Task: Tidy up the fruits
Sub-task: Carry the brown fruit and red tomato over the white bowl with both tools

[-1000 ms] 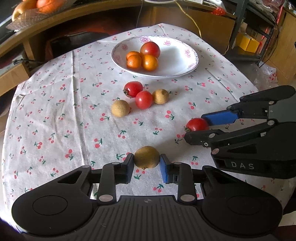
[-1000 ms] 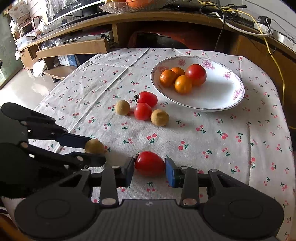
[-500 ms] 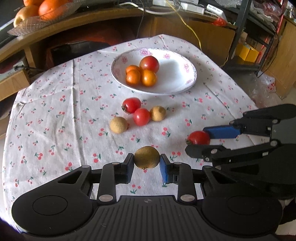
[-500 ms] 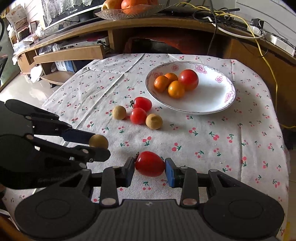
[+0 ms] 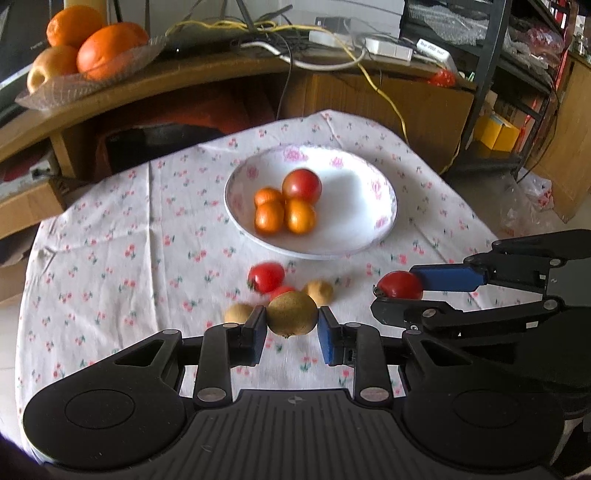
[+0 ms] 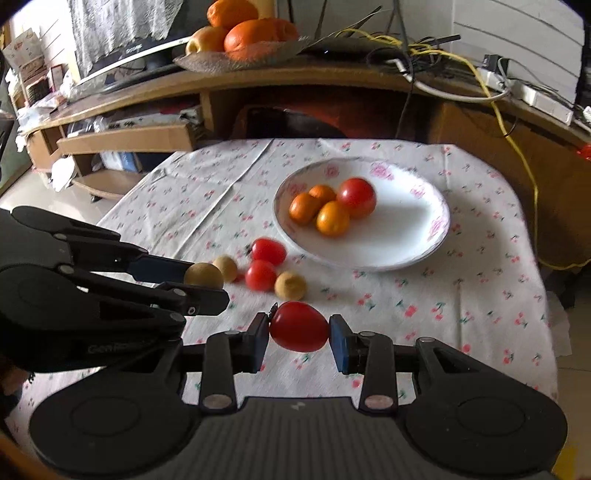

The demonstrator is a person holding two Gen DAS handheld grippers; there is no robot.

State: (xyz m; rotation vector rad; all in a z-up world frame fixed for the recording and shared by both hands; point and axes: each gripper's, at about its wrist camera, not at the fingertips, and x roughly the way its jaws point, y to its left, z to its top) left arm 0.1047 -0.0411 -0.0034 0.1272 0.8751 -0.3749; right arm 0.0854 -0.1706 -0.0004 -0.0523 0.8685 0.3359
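Observation:
My left gripper is shut on a brown kiwi, held above the flowered tablecloth. My right gripper is shut on a red tomato, also off the table. Each gripper shows in the other's view: the right one with its tomato, the left one with its kiwi. A white floral plate further back holds three small oranges and a red tomato. Between plate and grippers lie two tomatoes and two small brown fruits.
A wooden desk curves behind the round table, carrying a glass dish of large oranges and loose cables. A cardboard box sits at left, a metal shelf rack at right.
Both grippers have risen with their fruit, lifting the kiwi and the tomato off the cloth. The plate and loose fruit now sit lower in the views.

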